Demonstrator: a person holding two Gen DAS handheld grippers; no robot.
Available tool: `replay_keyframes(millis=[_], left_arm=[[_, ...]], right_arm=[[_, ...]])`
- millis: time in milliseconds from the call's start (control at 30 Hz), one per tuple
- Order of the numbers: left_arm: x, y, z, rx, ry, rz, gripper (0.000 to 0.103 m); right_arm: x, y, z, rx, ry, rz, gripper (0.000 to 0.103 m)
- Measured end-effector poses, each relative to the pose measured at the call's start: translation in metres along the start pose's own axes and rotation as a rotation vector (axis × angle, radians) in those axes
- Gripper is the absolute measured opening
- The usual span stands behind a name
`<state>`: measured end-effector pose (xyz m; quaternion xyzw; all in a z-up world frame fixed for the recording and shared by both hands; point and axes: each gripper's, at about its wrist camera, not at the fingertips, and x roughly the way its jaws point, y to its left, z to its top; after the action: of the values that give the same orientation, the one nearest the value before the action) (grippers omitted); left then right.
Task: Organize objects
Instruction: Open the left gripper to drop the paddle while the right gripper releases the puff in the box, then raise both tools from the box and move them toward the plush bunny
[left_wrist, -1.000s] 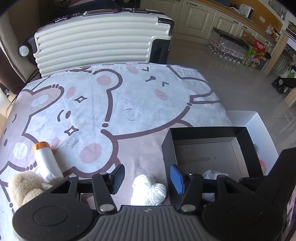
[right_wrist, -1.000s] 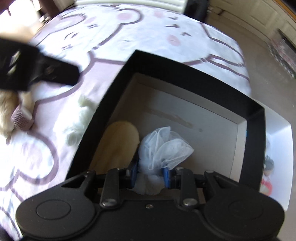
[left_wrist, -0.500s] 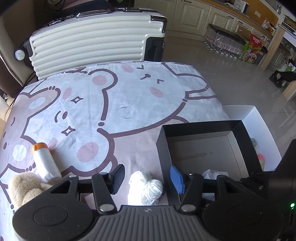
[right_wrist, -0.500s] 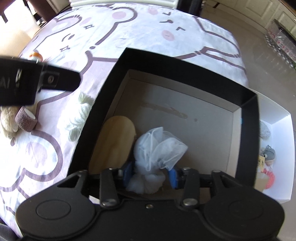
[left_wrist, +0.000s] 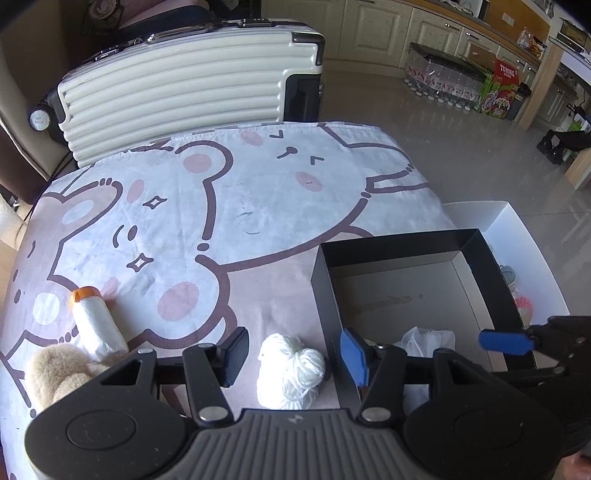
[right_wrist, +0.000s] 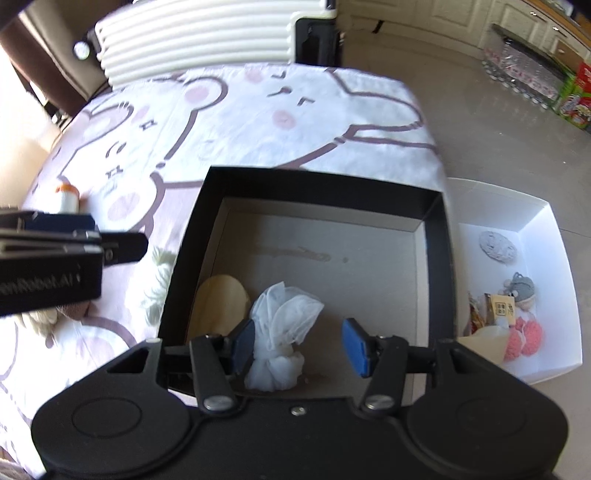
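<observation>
Two grippers work over a bed-like surface covered by a bear-print sheet (left_wrist: 229, 206). The right gripper (right_wrist: 301, 349) hangs over the near end of the black box (right_wrist: 321, 177), its fingers spread apart with nothing between them under grip. A white mesh bundle (right_wrist: 282, 332) lies on the box floor, touching the left blue pad and well clear of the right one, so it looks set down there rather than held. Beside it, against the box's left wall, lies a flat wooden oval (right_wrist: 219, 306). The box seems to serve as the collecting place, which would explain why these pieces sit together inside it.

The left gripper (left_wrist: 293, 352) has its fingers wide apart too, and the white yarn ball (left_wrist: 290, 369) lies on the sheet between them, just outside the box's left wall, untouched by either pad. That placement suggests the yarn is the next thing to be picked up. Further left lie an orange-capped roll (left_wrist: 94, 321) and a tan plush toy (left_wrist: 61, 373). A white tray (right_wrist: 546, 280) beyond the box holds small trinkets.
</observation>
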<state>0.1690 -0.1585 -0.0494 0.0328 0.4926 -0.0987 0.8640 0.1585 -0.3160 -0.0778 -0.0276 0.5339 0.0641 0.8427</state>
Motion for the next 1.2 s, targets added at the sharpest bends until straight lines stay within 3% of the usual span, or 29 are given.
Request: replay_keyframes(millis=[467,1200], left_arm=[[-0.019,0.002,-0.008,0.021,-0.022,0.036,0.058],[-0.041,0.009,-0.019,0.021,-0.052,0.081,0.093]], right_arm=[[-0.044,-0.012,-0.005,0.097,-0.106,-0.064,0.065],[-0.077,-0.023,-0.030,0.195,-0.177,-0.160,0.083]])
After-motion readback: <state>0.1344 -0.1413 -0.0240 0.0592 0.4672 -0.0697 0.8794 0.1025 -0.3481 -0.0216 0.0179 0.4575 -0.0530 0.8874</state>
